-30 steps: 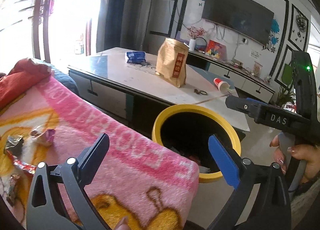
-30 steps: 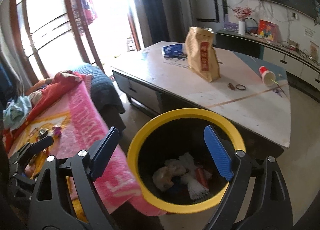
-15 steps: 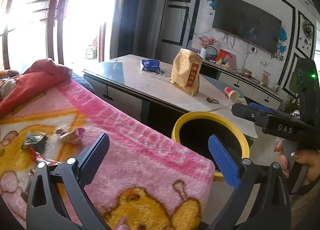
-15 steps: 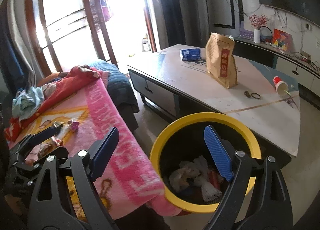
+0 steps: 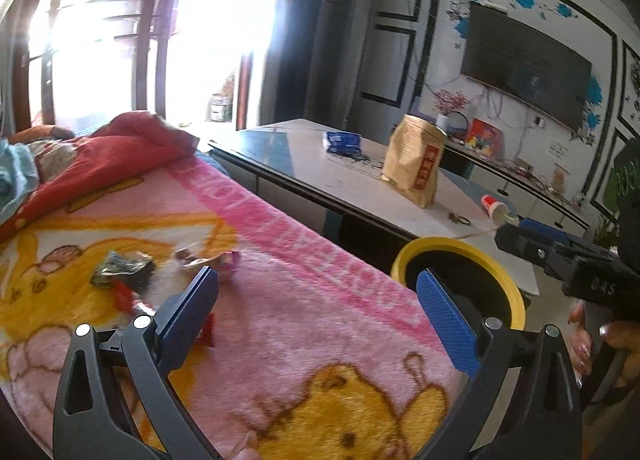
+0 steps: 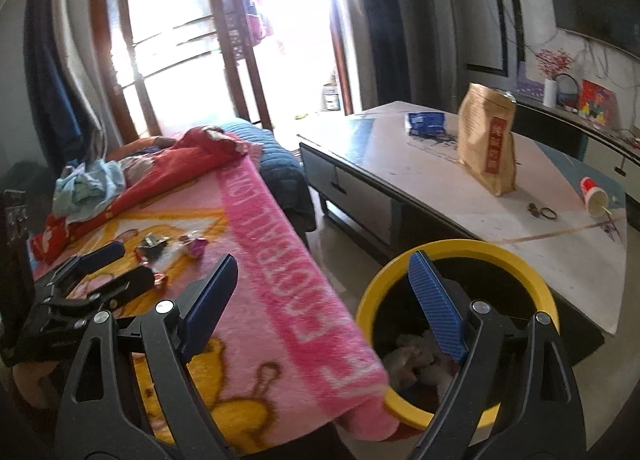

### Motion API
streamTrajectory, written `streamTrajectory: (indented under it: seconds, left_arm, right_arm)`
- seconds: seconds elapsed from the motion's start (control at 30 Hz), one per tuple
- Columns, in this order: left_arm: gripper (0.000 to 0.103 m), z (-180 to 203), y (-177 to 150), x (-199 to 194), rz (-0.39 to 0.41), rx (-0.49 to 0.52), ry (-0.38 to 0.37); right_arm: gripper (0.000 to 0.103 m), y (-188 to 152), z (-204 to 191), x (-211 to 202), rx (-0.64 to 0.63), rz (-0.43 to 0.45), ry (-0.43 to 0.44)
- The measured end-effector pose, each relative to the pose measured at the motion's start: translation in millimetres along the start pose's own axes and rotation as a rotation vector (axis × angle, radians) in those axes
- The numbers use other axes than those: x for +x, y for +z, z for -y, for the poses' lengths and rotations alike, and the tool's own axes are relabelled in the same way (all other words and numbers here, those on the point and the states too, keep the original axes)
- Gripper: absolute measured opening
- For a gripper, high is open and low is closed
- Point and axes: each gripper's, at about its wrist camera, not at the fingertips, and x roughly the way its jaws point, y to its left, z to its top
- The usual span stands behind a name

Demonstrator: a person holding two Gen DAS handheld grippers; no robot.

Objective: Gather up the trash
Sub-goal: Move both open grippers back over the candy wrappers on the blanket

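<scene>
Several crumpled candy wrappers [image 5: 132, 272] lie on the pink cartoon blanket [image 5: 304, 324]; they also show in the right wrist view [image 6: 172, 246]. My left gripper [image 5: 320, 308] is open and empty above the blanket, its left finger just right of the wrappers. A yellow-rimmed black bin [image 6: 460, 260] with white and red trash inside stands beside the blanket's edge. My right gripper [image 6: 324, 296] is open and empty, over the gap between blanket and bin. The left gripper also shows in the right wrist view [image 6: 116, 266].
A low white table [image 6: 440, 175] stands behind the bin with a brown paper bag [image 6: 488, 143], a blue packet [image 6: 426, 121], a tipped red-and-white cup [image 6: 594, 195] and small rings. Red and blue clothes [image 6: 120, 175] are heaped at the blanket's far end.
Both grippers have swung left, away from the bin and toward the blanket. The wrappers are now close to the left gripper's left finger. Both stay open.
</scene>
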Motion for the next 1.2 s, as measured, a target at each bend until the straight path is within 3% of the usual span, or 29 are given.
streamTrajectory:
  seconds: [0.6,0.83,1.07,1.2]
  left_arm:
    - [0.096,-74.5,-10.8,-25.5,0.009,-0.115,0.145]
    - [0.096,-121.8,-30.0,-25.4,-0.080,-0.195,0.222]
    - [0.093,-157.7,-47.8,-25.1,-0.142,-0.275,0.226]
    - [0.083,-172.5,-56.2,-17.7,-0.189,-0.336,0.188]
  right_arm:
    - [0.079,-14.6,-79.7,29.1,-0.158,-0.083,0.147]
    - [0.079,-25.1,-109.9,62.9,-0.229,-0.158,0.214]
    - [0.078,-26.5,-138.7,102.8,-0.281,-0.227,0.268]
    - [0.076,-22.6,-151.6,126.2,-0.276,-0.271,0.316]
